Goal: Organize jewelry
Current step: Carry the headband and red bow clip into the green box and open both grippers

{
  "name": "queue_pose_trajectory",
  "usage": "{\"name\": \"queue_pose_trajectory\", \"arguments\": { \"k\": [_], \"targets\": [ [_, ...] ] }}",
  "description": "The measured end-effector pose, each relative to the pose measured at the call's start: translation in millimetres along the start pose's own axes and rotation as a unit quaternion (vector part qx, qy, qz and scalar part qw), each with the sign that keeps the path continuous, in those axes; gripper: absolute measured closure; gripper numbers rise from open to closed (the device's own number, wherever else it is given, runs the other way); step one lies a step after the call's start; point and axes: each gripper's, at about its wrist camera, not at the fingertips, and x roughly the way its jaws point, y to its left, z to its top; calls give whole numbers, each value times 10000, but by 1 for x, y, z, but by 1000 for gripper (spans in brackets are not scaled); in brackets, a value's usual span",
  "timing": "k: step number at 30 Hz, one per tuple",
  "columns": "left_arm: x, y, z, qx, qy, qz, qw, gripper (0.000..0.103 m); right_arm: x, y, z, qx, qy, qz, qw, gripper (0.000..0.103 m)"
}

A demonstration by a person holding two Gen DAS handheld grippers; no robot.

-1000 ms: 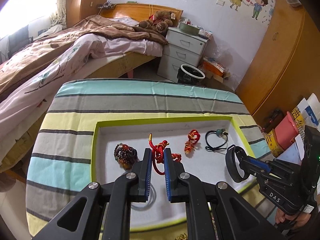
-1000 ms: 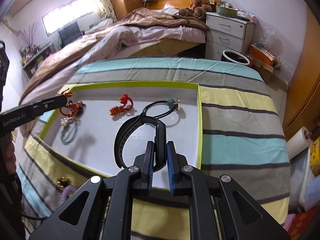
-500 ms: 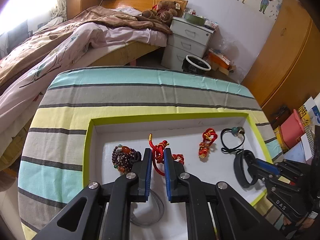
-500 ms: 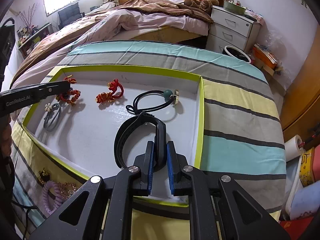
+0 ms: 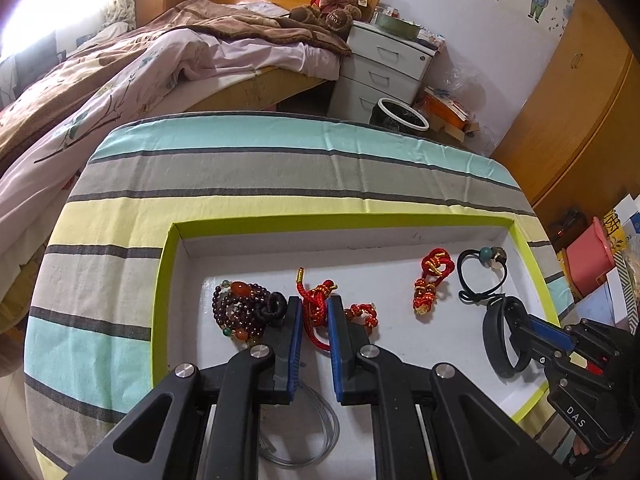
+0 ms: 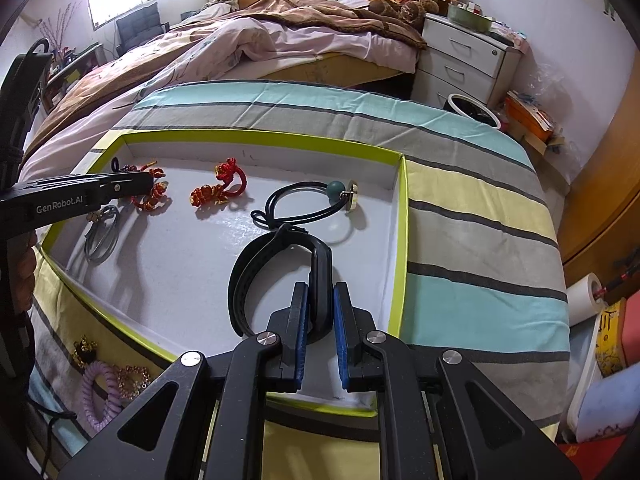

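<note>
A white tray with a lime-green rim (image 5: 162,280) (image 6: 402,240) lies on the striped table. In it are a dark bead bracelet (image 5: 240,308), a red cord bracelet (image 5: 316,312), a red knot charm (image 5: 430,280) (image 6: 218,188), a black cord with a teal bead (image 5: 480,276) (image 6: 316,204) and a grey hair tie (image 6: 102,232). My right gripper (image 6: 320,308) is shut on a black wristband (image 6: 276,272) (image 5: 498,344) low over the tray's right part. My left gripper (image 5: 312,320) hovers over the red cord bracelet, jaws slightly apart, holding nothing.
A purple coil hair tie (image 6: 98,396) and gold trinkets (image 6: 84,350) lie on the cloth outside the tray's near edge. A bed (image 5: 120,72), white drawers (image 5: 384,72) and a waste bin (image 5: 398,118) stand beyond the table.
Both grippers have moved forward over the tray. The right one has brought the black wristband down close to the tray floor near the black cord.
</note>
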Motion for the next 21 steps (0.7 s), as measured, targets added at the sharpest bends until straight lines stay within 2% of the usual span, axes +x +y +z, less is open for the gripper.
{"name": "queue_pose_trajectory", "arguments": {
  "k": [5,9,16,18,21],
  "targets": [
    [1,-1,1,-27,23,14,10000,89,0,-1,2,50,4,3,10000,90],
    [-1,1,1,-87,-20,-18,10000,71,0,-1,2,101,-52,14,9999,89],
    [-9,-1,-2,-25,-74,-99,9999,66,-4,-2,1,205,-192,94,9996,85],
    [-13,-3,-4,8,-110,-113,9999,63,-7,-1,1,224,-232,108,9994,81],
    [-25,-5,-9,7,-187,-183,9997,62,-14,0,-1,253,-321,158,9990,70]
  ]
}}
